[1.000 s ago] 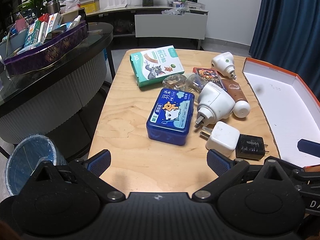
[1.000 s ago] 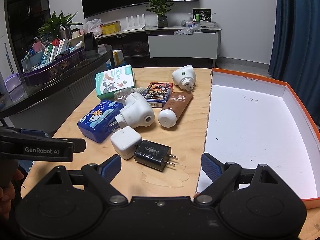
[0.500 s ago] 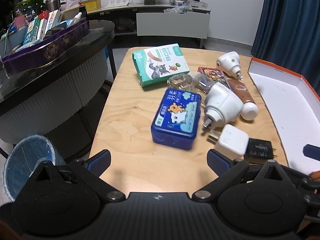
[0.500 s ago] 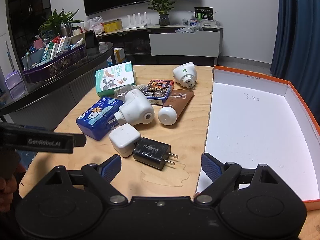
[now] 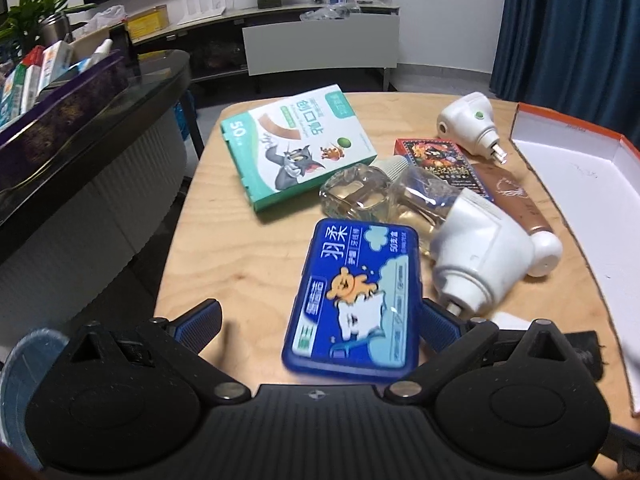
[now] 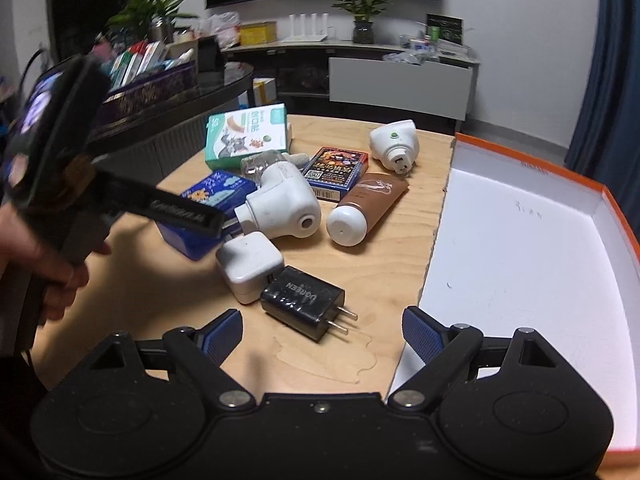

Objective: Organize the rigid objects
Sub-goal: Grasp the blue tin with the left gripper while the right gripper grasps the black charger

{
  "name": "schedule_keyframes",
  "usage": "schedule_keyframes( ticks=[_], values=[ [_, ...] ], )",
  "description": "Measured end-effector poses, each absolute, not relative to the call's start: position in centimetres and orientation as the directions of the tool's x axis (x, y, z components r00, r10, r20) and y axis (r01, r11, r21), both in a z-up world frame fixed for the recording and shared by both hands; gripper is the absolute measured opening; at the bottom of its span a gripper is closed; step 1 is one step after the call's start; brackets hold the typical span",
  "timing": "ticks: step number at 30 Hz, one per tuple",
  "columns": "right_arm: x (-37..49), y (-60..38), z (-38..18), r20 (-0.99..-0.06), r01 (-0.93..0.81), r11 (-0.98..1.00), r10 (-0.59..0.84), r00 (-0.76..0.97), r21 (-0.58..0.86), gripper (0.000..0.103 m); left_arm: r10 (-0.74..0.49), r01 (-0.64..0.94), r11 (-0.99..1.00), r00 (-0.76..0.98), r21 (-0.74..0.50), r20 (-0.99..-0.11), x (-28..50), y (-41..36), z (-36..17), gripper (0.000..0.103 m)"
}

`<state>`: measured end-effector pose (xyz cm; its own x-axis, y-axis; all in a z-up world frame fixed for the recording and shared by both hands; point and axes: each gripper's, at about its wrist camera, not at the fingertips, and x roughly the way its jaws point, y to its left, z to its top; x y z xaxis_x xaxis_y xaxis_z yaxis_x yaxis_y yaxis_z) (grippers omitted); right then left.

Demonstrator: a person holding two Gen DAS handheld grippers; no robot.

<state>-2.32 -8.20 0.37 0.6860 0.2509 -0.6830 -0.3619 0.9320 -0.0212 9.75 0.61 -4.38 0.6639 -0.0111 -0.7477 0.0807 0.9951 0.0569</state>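
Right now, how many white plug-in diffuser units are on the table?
2. The larger diffuser lies mid-table between the blue tin and brown tube; the smaller diffuser lies farther back beside the orange-rimmed box. More could be hidden.

Between your left claw's (image 5: pixel 318 326) spread fingers, the blue rectangular tin (image 5: pixel 354 300) blurs at its near end, and its bottom edge drops behind the claw's black body. Just right of that claw, the white cube charger (image 5: pixel 510 319) shows only a sliver above the right finger, and the black plug adapter (image 5: pixel 586 350) beyond it is mostly covered. In your right wrist view, your left hand (image 6: pixel 38 258) and its tool are smeared, and the tool's finger hides part of the tin. Right of your right claw (image 6: pixel 322 338), the orange-rimmed white cardboard tray (image 6: pixel 520 280) runs off the frame.
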Motion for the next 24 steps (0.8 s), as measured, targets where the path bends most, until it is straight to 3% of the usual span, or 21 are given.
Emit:
schedule_keyframes(
  ticks=[1,4,6,13,16,17,21,24],
  values=[
    [-2.0,-8.1,0.3,-0.688,-0.377,0.925,0.253,0.68,-0.033,0.102,-0.026,0.087,0.995,0.661,0.043,-0.75,9.9,0.7,-4.6,0.103],
    [-1.1,-7.9,-0.1,-0.702,-0.42,0.907,0.275,0.657,-0.037,0.102,-0.064,0.109,0.994,0.685,0.015,-0.726,9.9,1.0,-4.8,0.089],
    [-0.4,-7.7,-0.3,-0.713,-0.448,0.893,0.288,0.639,-0.041,0.102,-0.05,0.108,0.994,0.705,0.036,-0.707,9.6,1.1,-4.4,0.066],
    [2.3,-7.0,-1.3,-0.742,-0.538,0.842,0.33,0.583,-0.049,0.1,-0.094,0.11,0.994,0.703,-0.022,-0.705,8.1,2.3,-4.1,0.063],
    [3.1,-7.2,-1.4,-0.737,-0.553,0.833,0.37,0.566,-0.007,0.087,-0.089,0.1,0.995,0.704,-0.025,-0.705,7.5,2.7,-4.0,0.063],
    [3.3,-7.2,-1.3,-0.735,-0.556,0.831,0.387,0.557,0.017,0.07,-0.089,0.096,0.995,0.702,-0.031,-0.706,7.4,2.9,-4.0,0.063],
    [2.7,-6.6,-1.0,-0.725,-0.554,0.831,0.351,0.592,-0.05,0.046,-0.095,0.086,0.995,0.702,-0.048,-0.706,6.7,3.2,-3.7,0.063],
    [2.5,-6.9,-0.7,-0.722,-0.54,0.84,0.348,0.598,-0.043,0.043,-0.1,0.08,0.995,0.705,-0.062,-0.702,6.1,3.2,-3.3,0.063]
  ],
)
